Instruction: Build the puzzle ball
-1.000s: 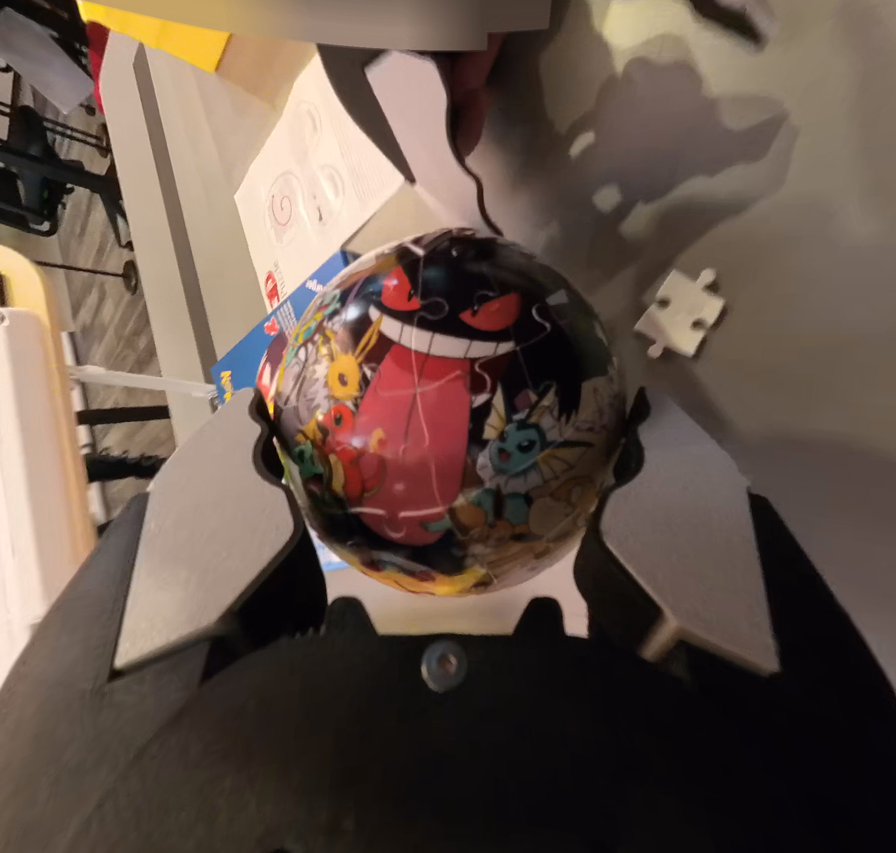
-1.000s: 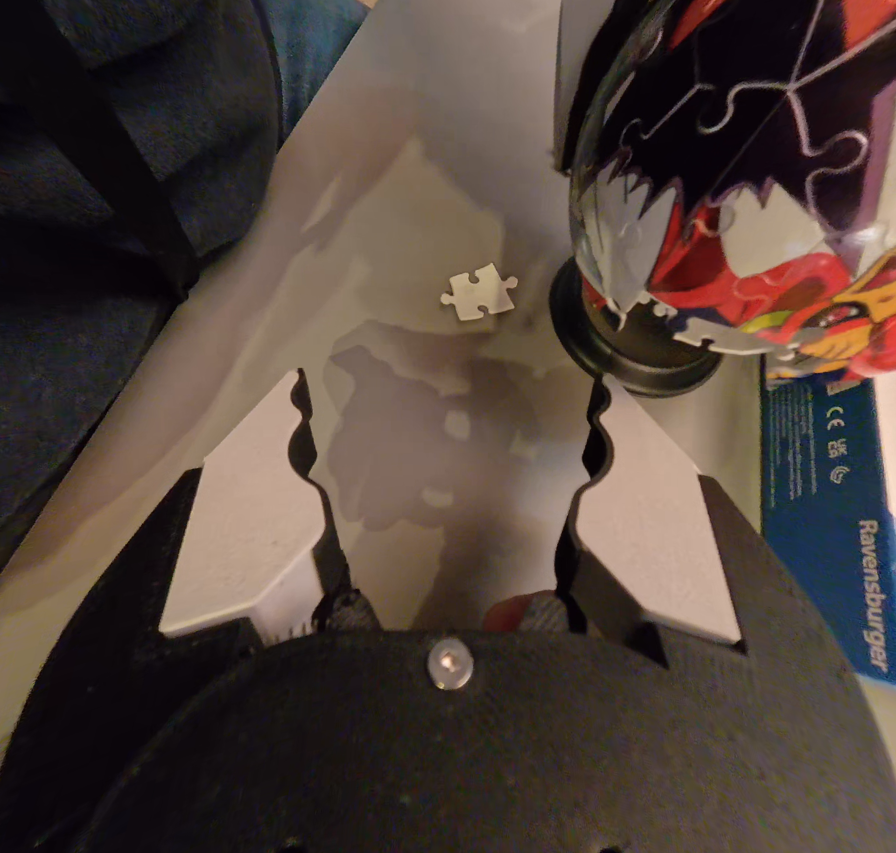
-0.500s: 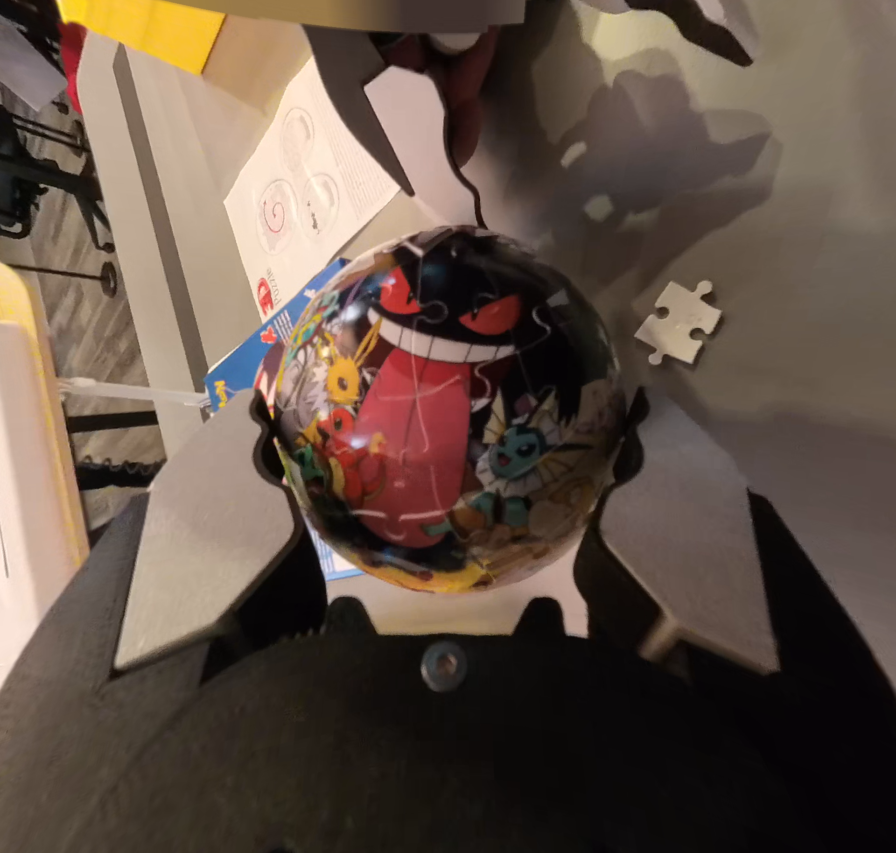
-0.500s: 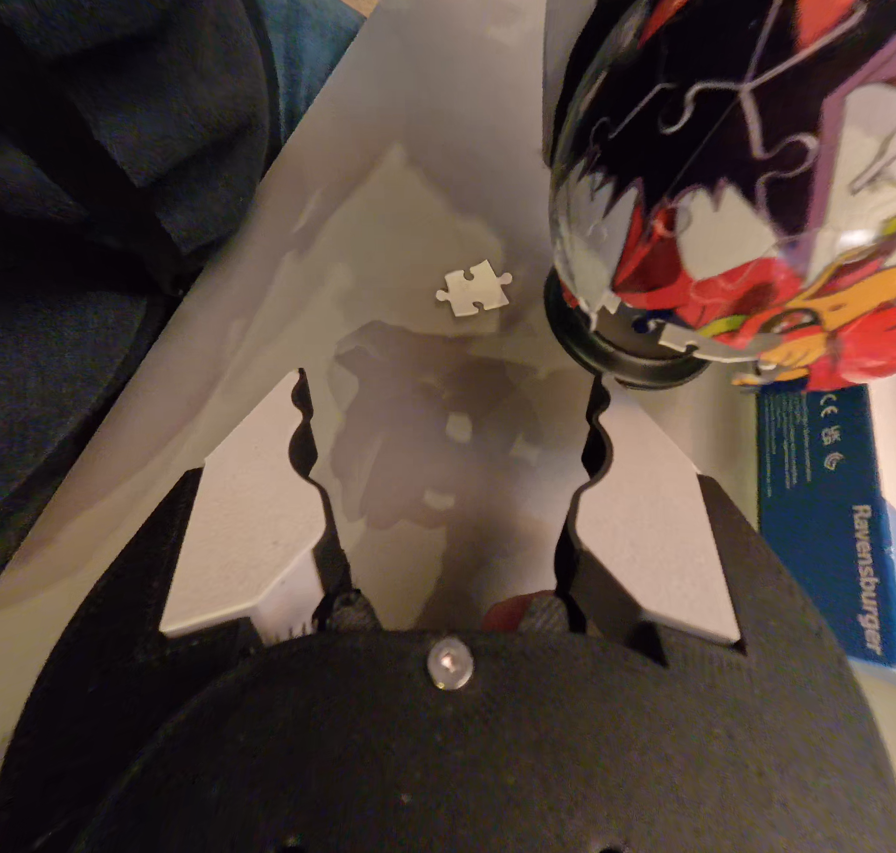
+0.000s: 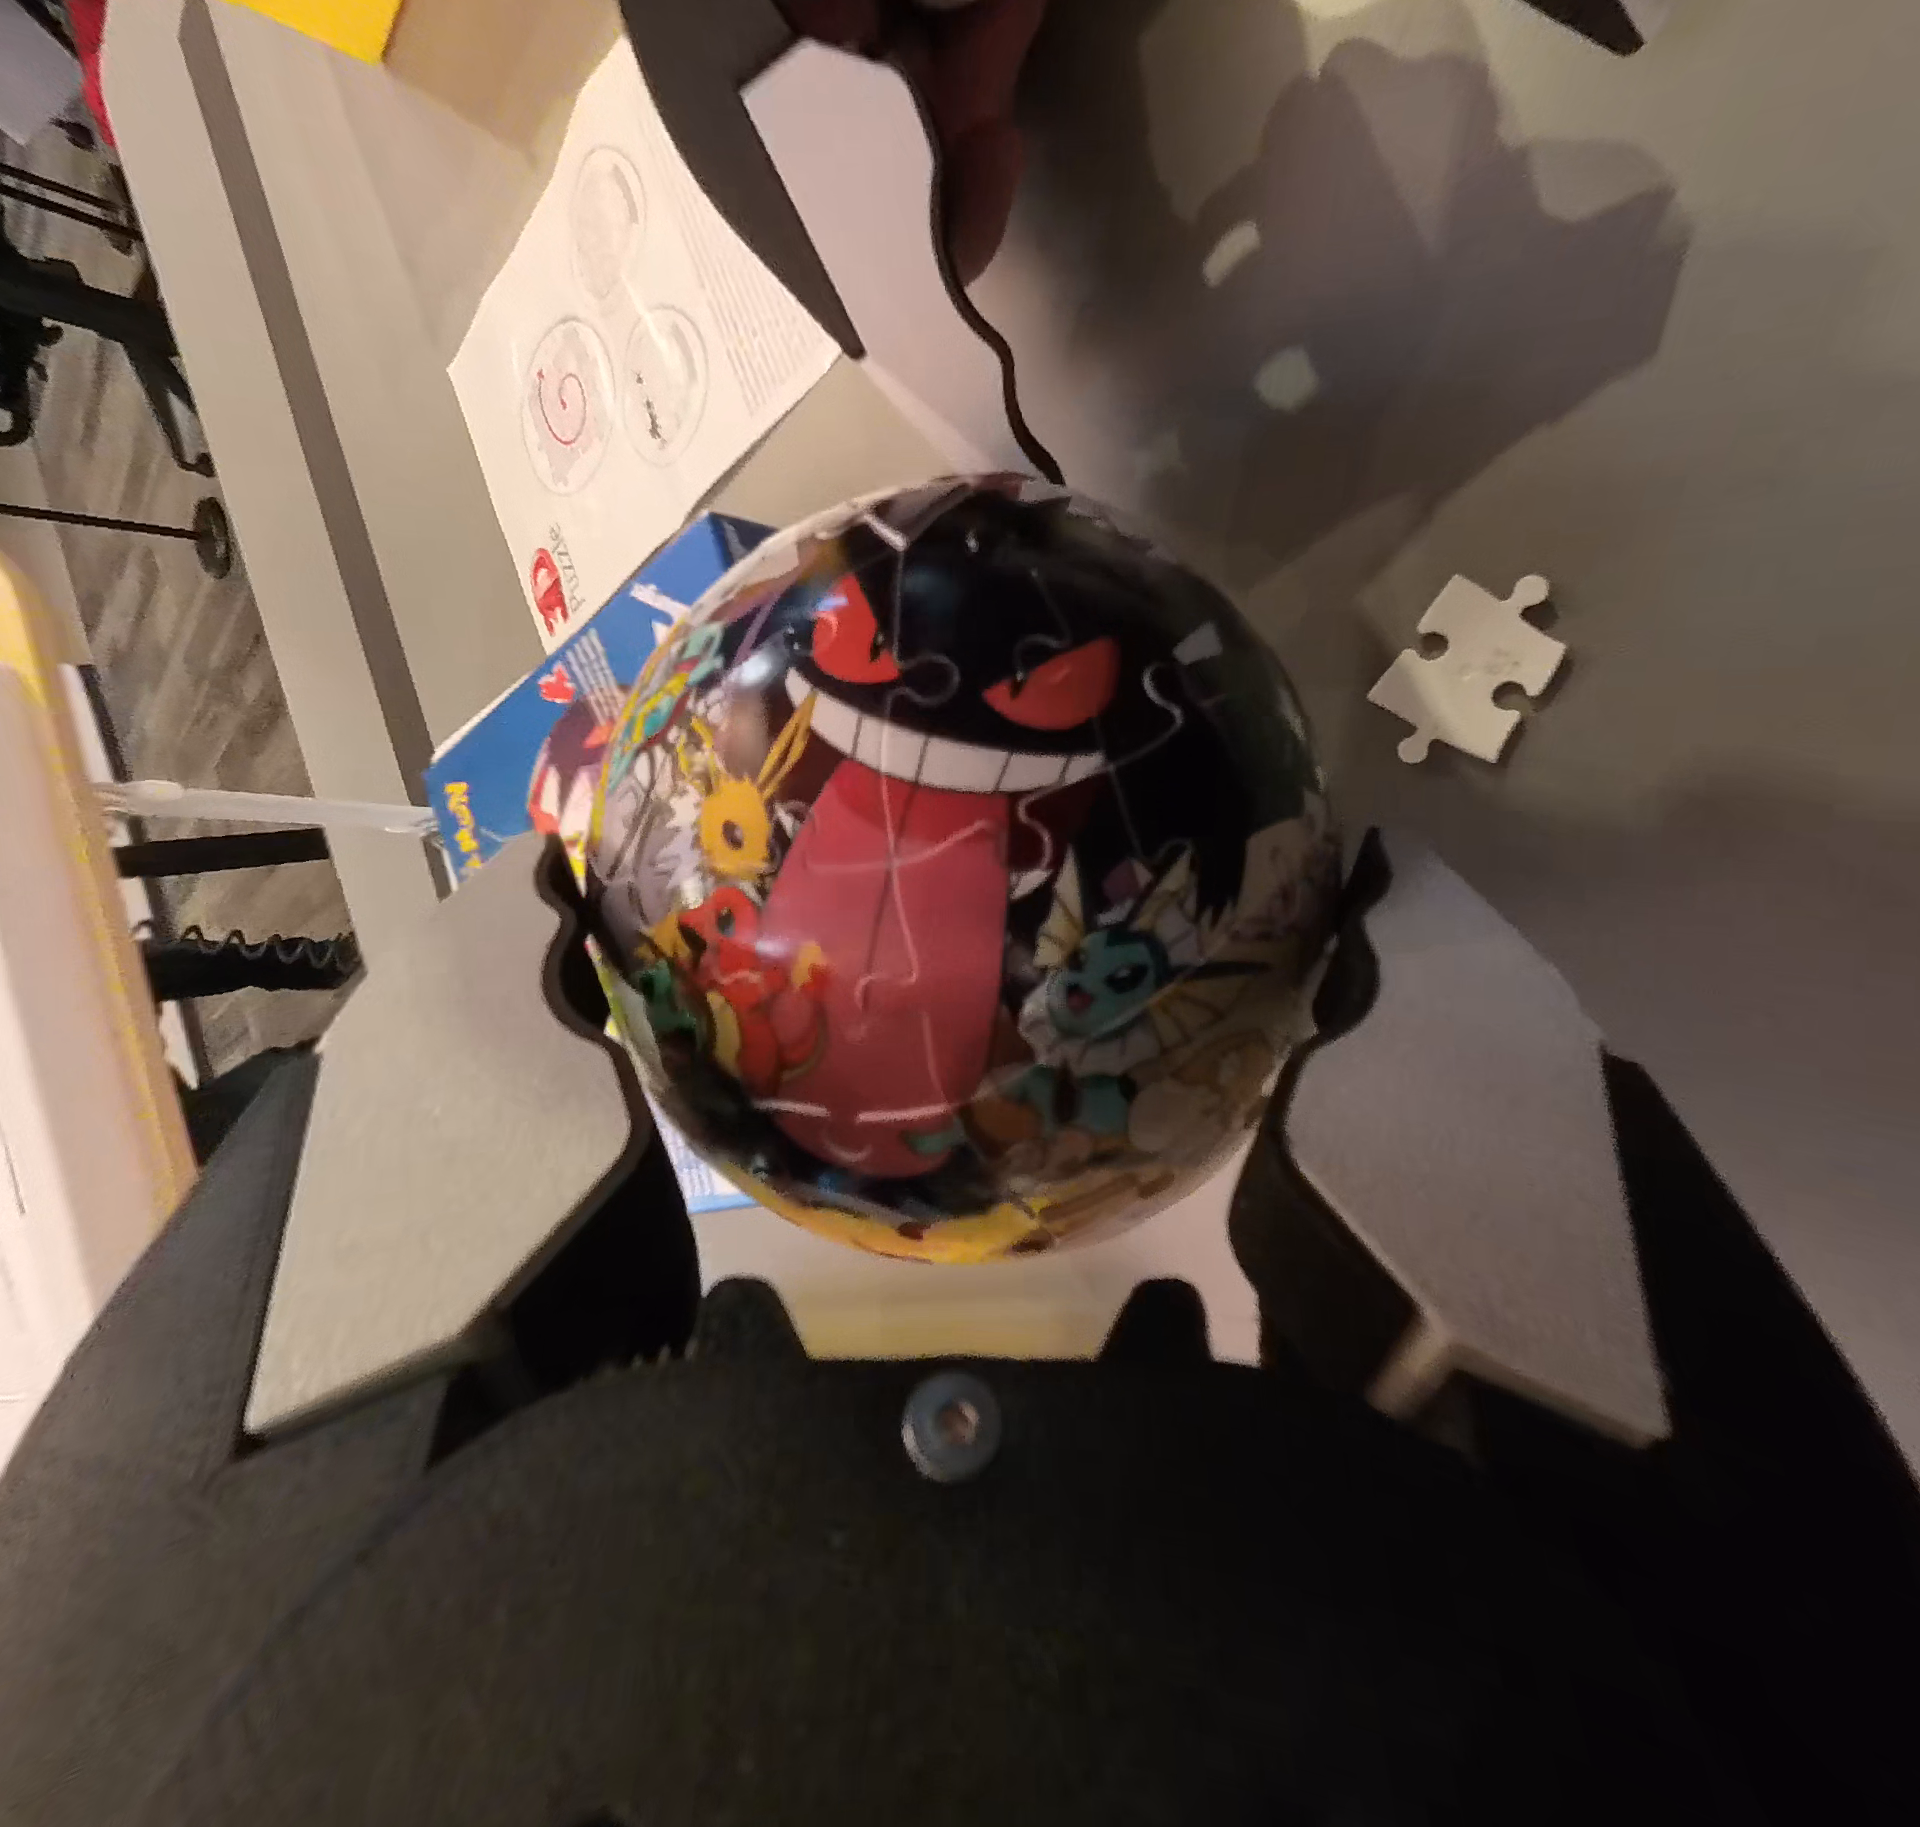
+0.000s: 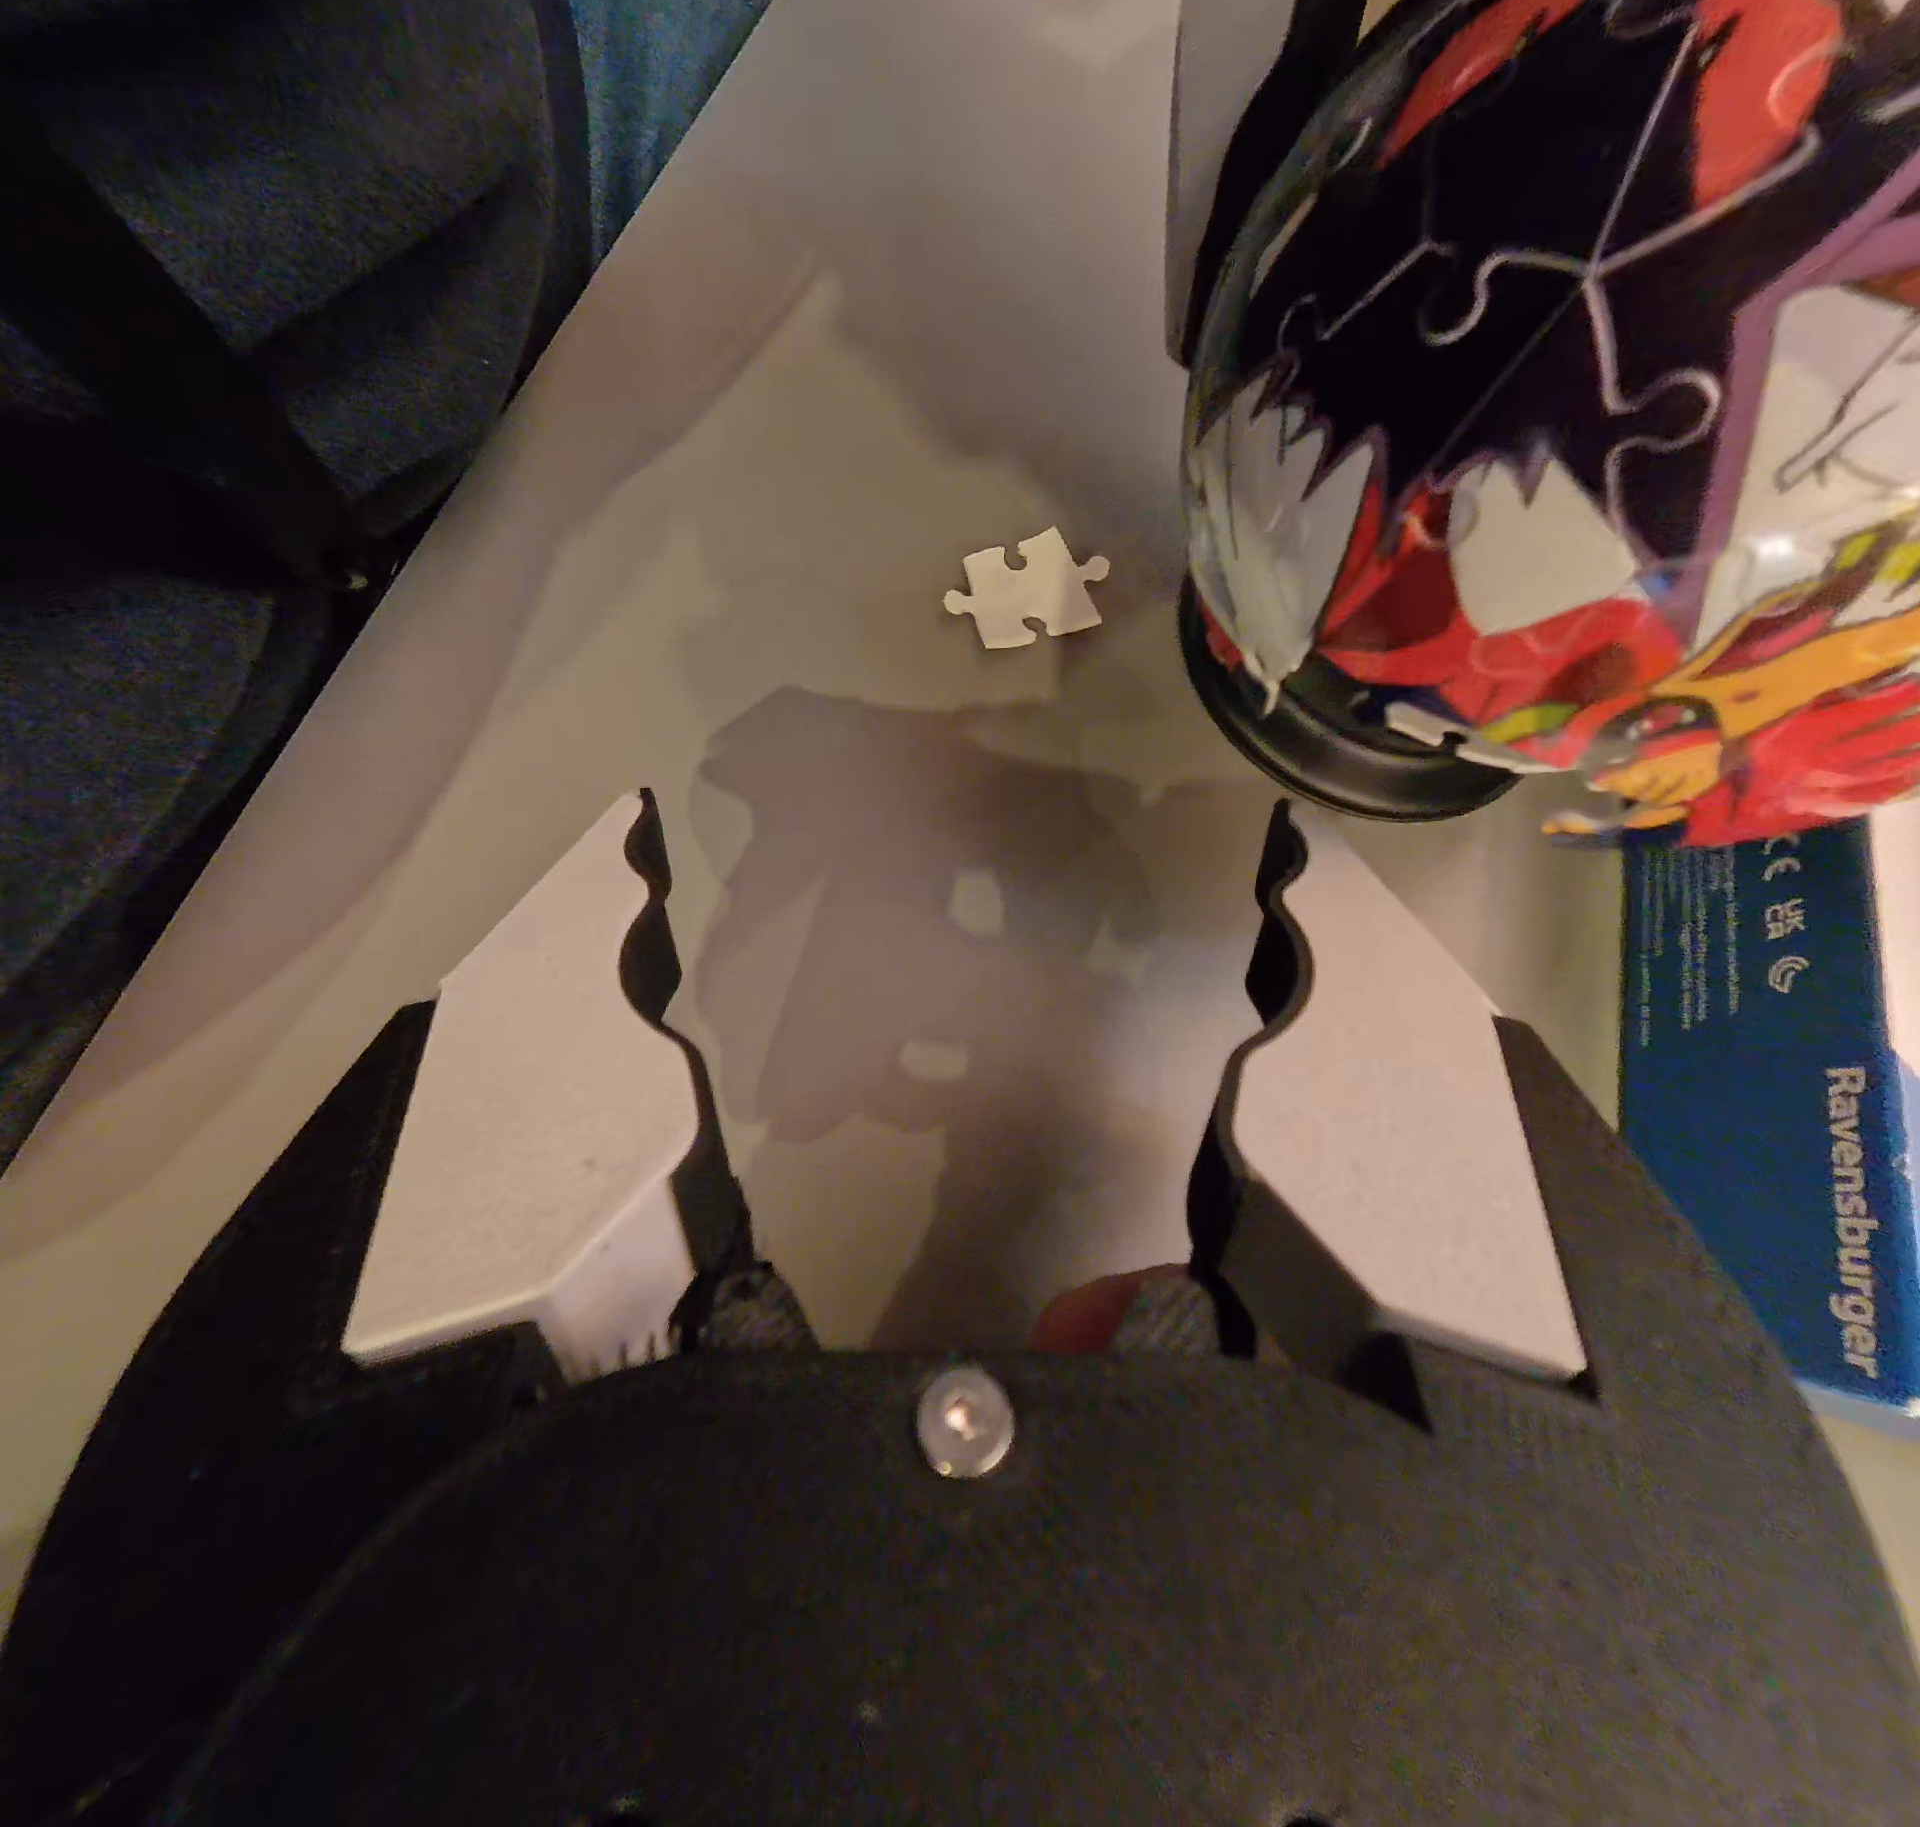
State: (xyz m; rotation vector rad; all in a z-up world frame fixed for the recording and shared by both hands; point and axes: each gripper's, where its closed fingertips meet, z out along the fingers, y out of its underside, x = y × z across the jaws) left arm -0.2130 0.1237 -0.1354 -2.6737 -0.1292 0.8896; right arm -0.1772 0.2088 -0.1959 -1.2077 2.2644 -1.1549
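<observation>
Your left tool (image 5: 956,904) grips the ball (image 5: 961,868); your right tool (image 6: 961,821) gapes wide before the piece (image 6: 1027,601) on the worktop (image 6: 831,427).

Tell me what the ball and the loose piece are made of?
Puzzle ball: probably hard glossy plastic, since light glints off its printed, curved pieces. Loose puzzle piece: likely the same plastic, showing a plain matte white back, though stiff card can't be ruled out.

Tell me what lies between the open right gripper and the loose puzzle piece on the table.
Nothing but bare white table, crossed by the gripper's shadow. The right wrist view shows it: the right gripper is open and empty, and the puzzle piece lies white side up ahead.
</observation>
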